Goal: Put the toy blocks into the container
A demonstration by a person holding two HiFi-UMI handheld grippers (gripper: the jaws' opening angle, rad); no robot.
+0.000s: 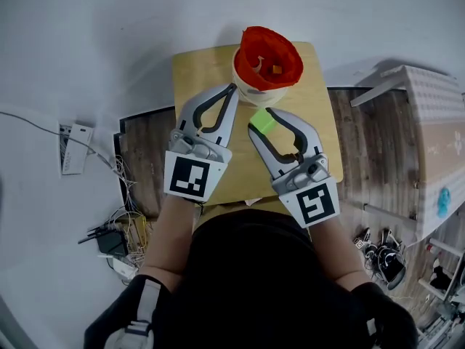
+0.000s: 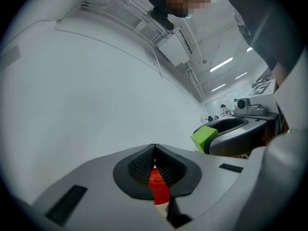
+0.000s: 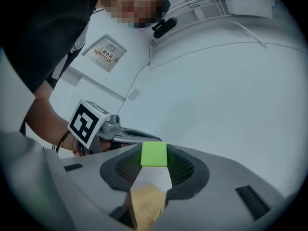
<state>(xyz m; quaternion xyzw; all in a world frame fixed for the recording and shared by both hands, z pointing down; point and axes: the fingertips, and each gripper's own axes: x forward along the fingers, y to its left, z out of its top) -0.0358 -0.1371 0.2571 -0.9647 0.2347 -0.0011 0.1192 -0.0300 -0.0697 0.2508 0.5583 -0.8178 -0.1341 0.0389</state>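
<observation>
The container [image 1: 266, 65], a white cup with a red liner, stands at the far edge of a small wooden table [image 1: 203, 75]; a small orange block [image 1: 276, 69] lies inside. My right gripper [image 1: 260, 124] [image 3: 154, 159] is shut on a green block [image 1: 262, 121] [image 3: 154, 154], held just in front of the container. My left gripper [image 1: 233, 88] [image 2: 154, 149] has its tips together by the container's left rim. The red liner [image 2: 158, 186] shows through the gap behind its tips. The green block [image 2: 204, 136] also shows at the right of the left gripper view.
Left of the table, a power strip [image 1: 75, 147], cables and a black box [image 1: 110, 242] lie on the floor. A white shelf unit [image 1: 432, 129] stands at the right, with shoes [image 1: 389, 262] below it. My body fills the bottom of the head view.
</observation>
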